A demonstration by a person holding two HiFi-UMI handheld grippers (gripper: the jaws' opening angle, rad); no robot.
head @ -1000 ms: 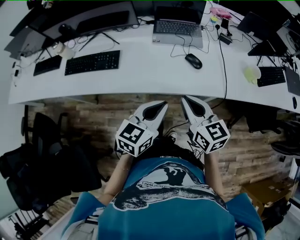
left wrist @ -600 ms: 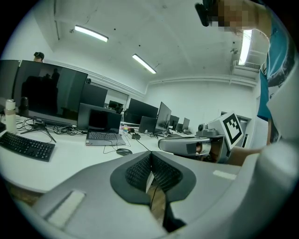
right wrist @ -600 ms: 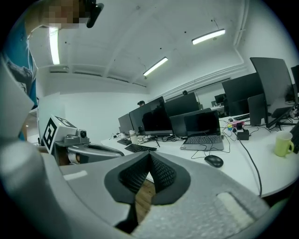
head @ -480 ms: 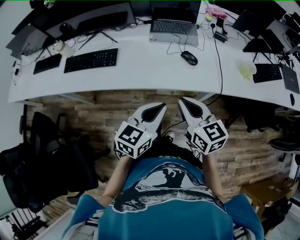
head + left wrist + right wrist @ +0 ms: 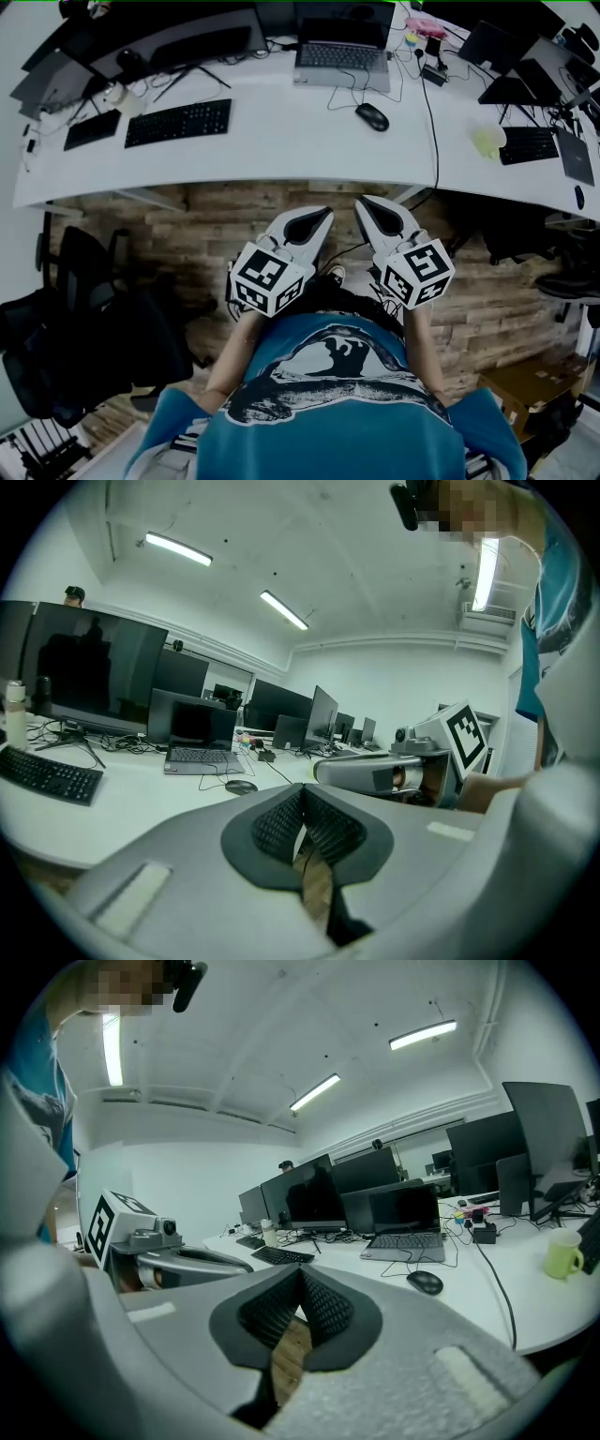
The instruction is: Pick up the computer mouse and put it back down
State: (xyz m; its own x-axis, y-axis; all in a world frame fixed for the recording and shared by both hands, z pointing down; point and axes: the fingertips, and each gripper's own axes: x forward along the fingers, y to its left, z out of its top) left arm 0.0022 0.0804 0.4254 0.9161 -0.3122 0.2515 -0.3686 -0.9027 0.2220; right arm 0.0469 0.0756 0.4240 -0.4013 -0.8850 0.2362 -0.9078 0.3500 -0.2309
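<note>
A black computer mouse [image 5: 372, 116] lies on the white desk [image 5: 281, 141], in front of the laptop [image 5: 343, 56], its cable running back toward it. It also shows as the mouse [image 5: 241, 787] in the left gripper view and the mouse [image 5: 426, 1282] in the right gripper view. Both grippers hang side by side short of the desk's front edge, above the wooden floor. My left gripper [image 5: 324, 217] is shut and holds nothing. My right gripper [image 5: 364, 202] is shut and empty too. The mouse is well beyond both.
On the desk are a black keyboard [image 5: 178, 122], a small keypad [image 5: 93, 128], a wide monitor [image 5: 187, 42], a green mug [image 5: 489, 142], another keyboard [image 5: 528, 145] and cables [image 5: 427, 103]. A black office chair [image 5: 94, 309] stands left on the floor.
The desk and mouse have shifted slightly left and up in the head view as the person came a little nearer. Both grippers stay shut and side by side.
</note>
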